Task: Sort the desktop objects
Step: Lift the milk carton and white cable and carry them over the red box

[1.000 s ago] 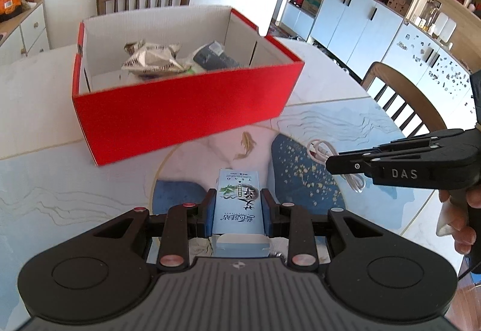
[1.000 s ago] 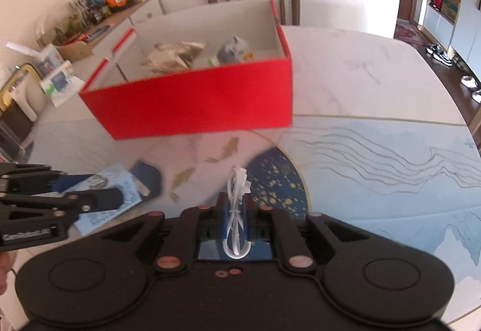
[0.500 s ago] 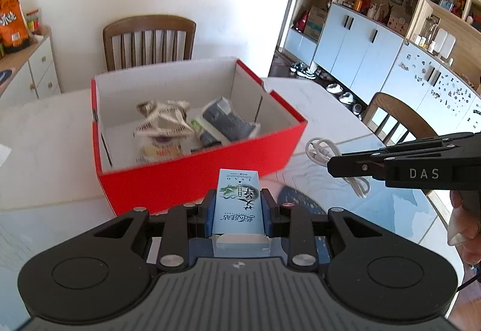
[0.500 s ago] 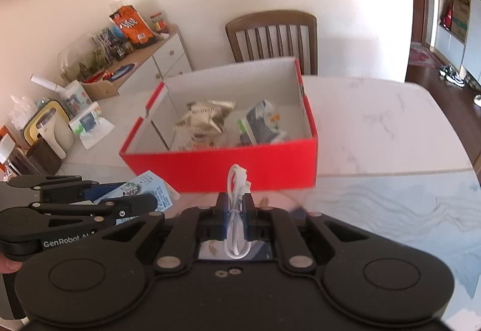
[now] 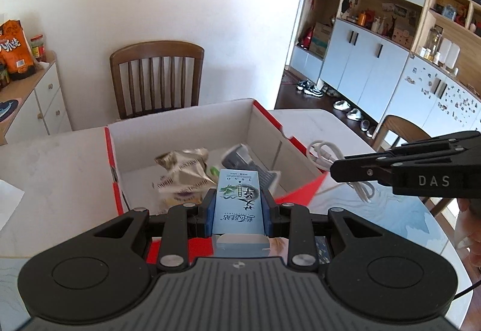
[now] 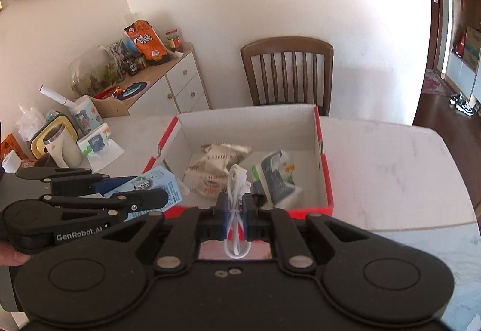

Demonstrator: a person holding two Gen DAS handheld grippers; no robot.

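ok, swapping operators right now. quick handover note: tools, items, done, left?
Left tool: shut on the blue tissue pack, held over the near edge of the red box.
Right tool: shut on the coiled white cable, also at the box's near edge.
Done: crumpled snack bag and another packet already lie in the box.
Left: release both items into the box.

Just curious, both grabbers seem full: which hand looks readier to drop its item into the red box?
Probably left. The left gripper holds its blue carton past the red box front wall; the right gripper, with its white cable, seems slightly behind.
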